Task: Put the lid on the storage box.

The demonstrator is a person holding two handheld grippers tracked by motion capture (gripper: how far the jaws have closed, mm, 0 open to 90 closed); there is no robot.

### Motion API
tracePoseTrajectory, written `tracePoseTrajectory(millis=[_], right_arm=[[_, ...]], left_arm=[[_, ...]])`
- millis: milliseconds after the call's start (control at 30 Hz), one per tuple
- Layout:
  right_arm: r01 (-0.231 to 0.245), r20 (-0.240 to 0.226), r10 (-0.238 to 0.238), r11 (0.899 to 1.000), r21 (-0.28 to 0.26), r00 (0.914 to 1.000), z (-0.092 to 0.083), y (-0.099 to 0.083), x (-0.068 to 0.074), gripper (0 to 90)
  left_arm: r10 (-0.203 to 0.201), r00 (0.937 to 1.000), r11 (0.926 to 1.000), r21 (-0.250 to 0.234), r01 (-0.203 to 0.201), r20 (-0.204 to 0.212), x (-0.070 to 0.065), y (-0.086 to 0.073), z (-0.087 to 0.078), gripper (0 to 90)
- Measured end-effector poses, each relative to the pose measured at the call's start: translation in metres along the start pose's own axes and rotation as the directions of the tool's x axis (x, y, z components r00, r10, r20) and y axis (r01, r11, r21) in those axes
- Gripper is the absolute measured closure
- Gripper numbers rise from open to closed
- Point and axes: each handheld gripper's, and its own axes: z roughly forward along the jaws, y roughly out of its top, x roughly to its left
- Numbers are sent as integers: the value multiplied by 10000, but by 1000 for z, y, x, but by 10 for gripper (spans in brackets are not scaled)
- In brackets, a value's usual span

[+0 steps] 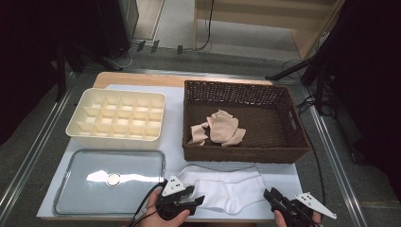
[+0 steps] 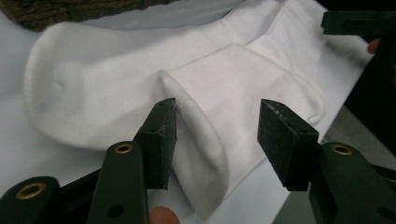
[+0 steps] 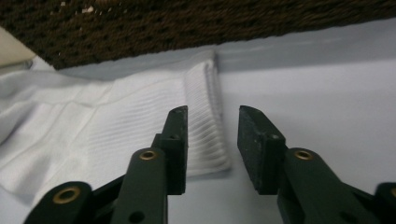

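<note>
White table sheet (image 1: 283, 177), lower frame: my left claw (image 1: 198, 198) and right claw (image 1: 270, 195) parted, straddling white socks (image 1: 227, 189) for folding.

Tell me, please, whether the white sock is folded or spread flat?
Folded: the white sock has one part doubled over another, with a raised crease.

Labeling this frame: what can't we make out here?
- High view: beige cloth in the wicker basket, crumpled, item count unclear.
- High view: right gripper body cut off by the bottom edge.
- Left gripper view: white socks overlap, lower layer hidden.
- Divider box cells: near wall hides front-row floors.
</note>
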Motion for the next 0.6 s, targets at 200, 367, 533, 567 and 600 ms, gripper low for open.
tracePoseTrajectory(millis=[200,367,533,567,600], right_arm=[[634,296,-650,9967,506,9974,7,-4,10,745],[683,302,-706,9951,721,9970,3,-1,13,857],[554,-159,-552,9984,115,9983,-9,8,15,859],[561,-199,-560,9984,54,9982,-11,10,15,859],[543,-219,-543,9985,-12,9983,-12,13,16,859]], left_arm=[[50,9991,10000,18,-49,-429,7,-1,-5,741],[64,9993,9996,-262,-74,-372,12,1,-14,875],[30,9993,9972,-752,-57,-360,18,8,-25,879],[-15,9994,9968,-804,-13,-350,20,10,-27,879],[-86,9993,9960,-896,53,-364,22,12,-28,879]])
